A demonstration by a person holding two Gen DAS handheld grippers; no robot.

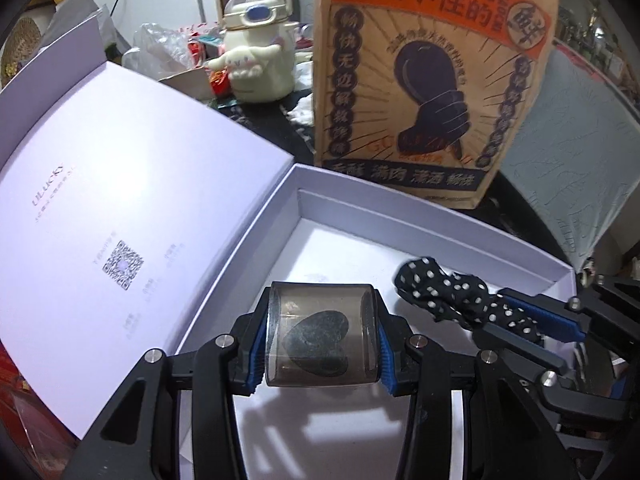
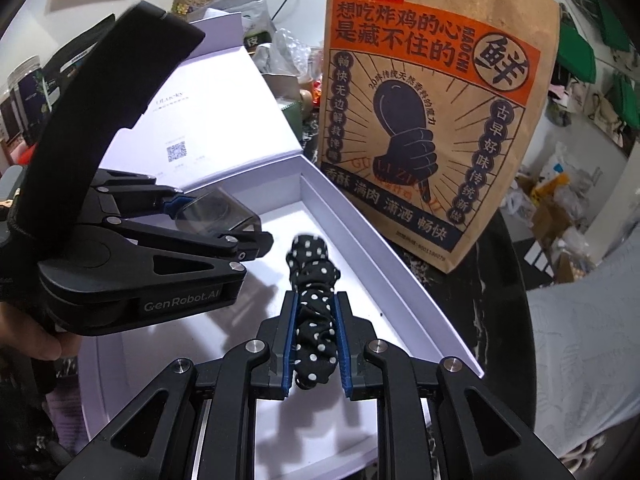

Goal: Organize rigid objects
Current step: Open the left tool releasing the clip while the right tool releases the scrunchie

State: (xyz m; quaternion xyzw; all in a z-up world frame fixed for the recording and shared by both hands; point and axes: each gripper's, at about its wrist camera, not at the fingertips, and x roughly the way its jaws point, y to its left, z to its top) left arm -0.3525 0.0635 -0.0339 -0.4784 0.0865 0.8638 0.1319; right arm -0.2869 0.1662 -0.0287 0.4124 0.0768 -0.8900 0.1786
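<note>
1. left wrist view: the left gripper [image 1: 322, 350] is clamped on a smoky translucent case [image 1: 322, 340] with a dark heart shape showing through its front; the blue pads press on the case's two side ends.
2. the case hangs above the floor of a white box [image 1: 420, 236], toward the box's left wall, and its shadow falls on the floor below.
3. the box's lid [image 1: 120, 208] lies folded open to the left, joined at the left edge, with a qr code [image 1: 123, 265] and faint print on its inner face.
4. right wrist view: the right gripper [image 2: 314, 344] is closed on a black scrunchie with white dots [image 2: 312, 304], squeezed between the blue-lined fingers, its free end poking forward past the fingertips.
5. the scrunchie is held over the box floor, near the middle, with the right wall of the box just beside it; whether it touches the floor cannot be told.
6. the two grippers sit side by side over the box, apart from each other.
7. a brown paper bag [image 2: 436, 120] with orange banner and a fist-and-drumstick drawing stands upright just behind the box's far edge.
8. a cream cartoon-dog bottle [image 1: 256, 52] stands farther back, left of the bag, amid plastic wrappers.
</note>
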